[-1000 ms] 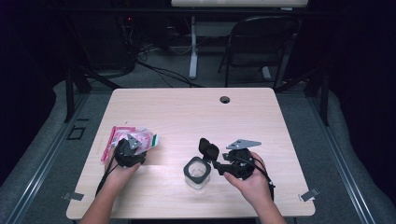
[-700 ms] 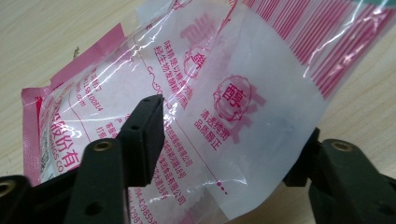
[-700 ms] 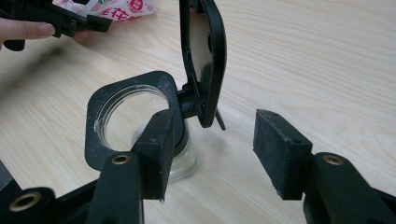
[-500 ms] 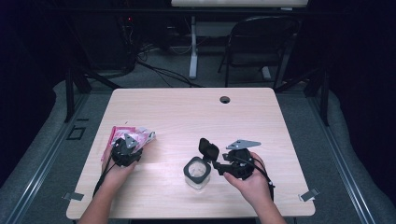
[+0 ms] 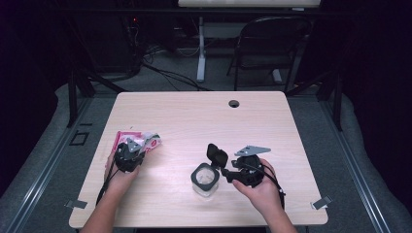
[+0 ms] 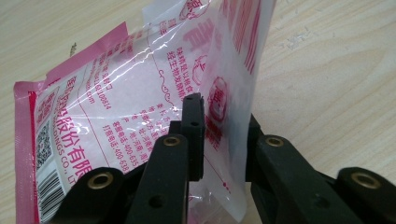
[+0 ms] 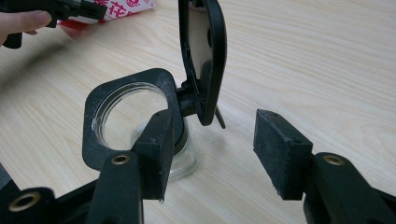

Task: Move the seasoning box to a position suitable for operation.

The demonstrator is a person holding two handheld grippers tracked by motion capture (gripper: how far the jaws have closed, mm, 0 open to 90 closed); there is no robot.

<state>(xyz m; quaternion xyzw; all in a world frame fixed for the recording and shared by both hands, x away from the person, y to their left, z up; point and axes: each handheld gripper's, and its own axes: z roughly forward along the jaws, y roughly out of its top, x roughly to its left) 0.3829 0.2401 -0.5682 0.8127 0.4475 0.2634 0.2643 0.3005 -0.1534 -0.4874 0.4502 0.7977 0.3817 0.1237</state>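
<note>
left gripper point(image 6: 219, 135) had just been closing, pinched pouch point(image 6: 140, 107) edge at jar's point(image 5: 204, 178) 9 o'clock | right gripper point(image 7: 210, 154) open beside jar | risk: thin film slipping when lifted

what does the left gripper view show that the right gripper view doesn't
Left gripper view: the pink and clear packet up close, with its printed text, barcode and sealed edge, standing between the left gripper jaws, which have just been closing and now press on it.

Right gripper view: a glass jar with a black collar and its hinged lid flipped up. The right gripper is open, one jaw beside the jar, nothing held.

Both: the wooden table and the packet, which in the right gripper view is a far corner at the top left.
</note>
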